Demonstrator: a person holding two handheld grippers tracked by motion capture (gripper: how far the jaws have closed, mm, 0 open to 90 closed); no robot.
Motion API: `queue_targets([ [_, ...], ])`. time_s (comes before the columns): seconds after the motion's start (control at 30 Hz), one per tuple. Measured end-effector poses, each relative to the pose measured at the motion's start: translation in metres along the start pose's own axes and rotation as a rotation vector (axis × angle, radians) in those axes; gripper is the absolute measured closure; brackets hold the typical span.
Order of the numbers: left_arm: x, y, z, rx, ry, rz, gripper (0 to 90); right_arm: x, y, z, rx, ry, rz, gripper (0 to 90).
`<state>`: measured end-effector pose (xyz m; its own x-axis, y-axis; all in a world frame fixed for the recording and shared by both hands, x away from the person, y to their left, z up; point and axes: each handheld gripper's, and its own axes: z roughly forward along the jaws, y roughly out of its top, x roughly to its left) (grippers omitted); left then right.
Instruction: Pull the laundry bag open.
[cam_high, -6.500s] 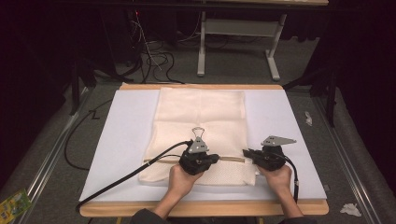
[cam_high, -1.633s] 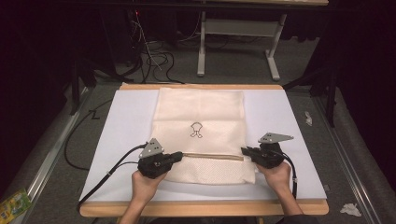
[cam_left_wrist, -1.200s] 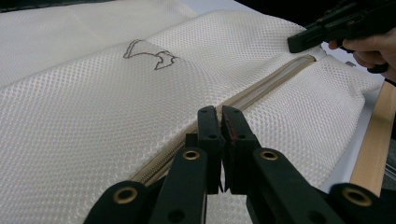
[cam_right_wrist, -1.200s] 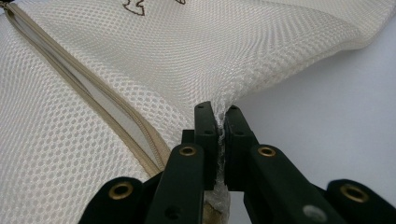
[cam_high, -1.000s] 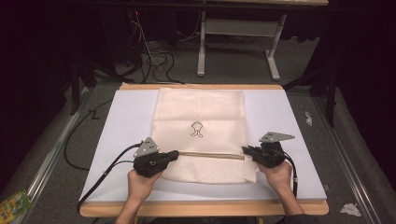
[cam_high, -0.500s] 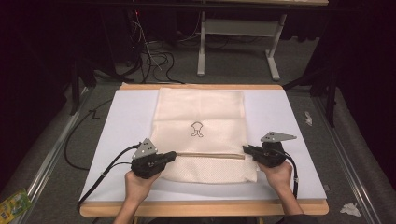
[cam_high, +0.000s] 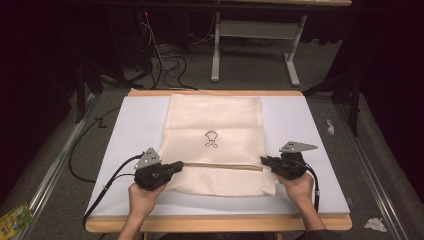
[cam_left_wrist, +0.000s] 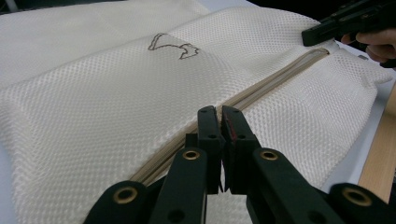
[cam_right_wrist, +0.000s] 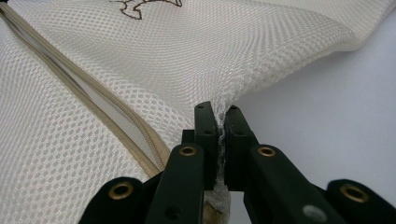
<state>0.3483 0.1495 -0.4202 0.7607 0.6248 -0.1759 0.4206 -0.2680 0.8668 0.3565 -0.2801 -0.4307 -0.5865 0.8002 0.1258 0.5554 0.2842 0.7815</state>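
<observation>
Cream mesh zippered laundry bag (cam_high: 216, 135) lies flat on your white worktop (cam_high: 135, 130); your right tongs (cam_right_wrist: 220, 122) pinch its mesh edge, your left tongs (cam_left_wrist: 219, 122) clamped at the zipper (cam_left_wrist: 261, 88).

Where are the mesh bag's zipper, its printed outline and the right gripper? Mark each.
zipper (cam_high: 220, 165): high view, middle of the tan strip.
printed outline (cam_high: 211, 138): high view, centre of the dark drawing.
right gripper (cam_right_wrist: 220, 122): right gripper view, between its fingertips, pinching mesh.

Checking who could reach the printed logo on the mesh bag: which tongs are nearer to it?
Left, slightly. The left tongs sit below-left of the logo at the zipper's end; the right tongs pinch the bag's right edge, farther off.
</observation>
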Motion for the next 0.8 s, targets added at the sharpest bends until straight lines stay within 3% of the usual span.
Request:
queue_targets([
  [0.3, 0.0073, -0.0002, -0.0073, -0.004, 0.005, -0.03, 87.1, -0.0025, 0.0002, -0.002, -0.003, -0.003, 0.012, 88.1],
  [0.8, 0.0069, -0.0016, -0.0066, 0.004, 0.012, -0.017, 87.1, -0.0026, -0.0007, -0.0024, -0.009, -0.002, 0.003, 88.1],
])
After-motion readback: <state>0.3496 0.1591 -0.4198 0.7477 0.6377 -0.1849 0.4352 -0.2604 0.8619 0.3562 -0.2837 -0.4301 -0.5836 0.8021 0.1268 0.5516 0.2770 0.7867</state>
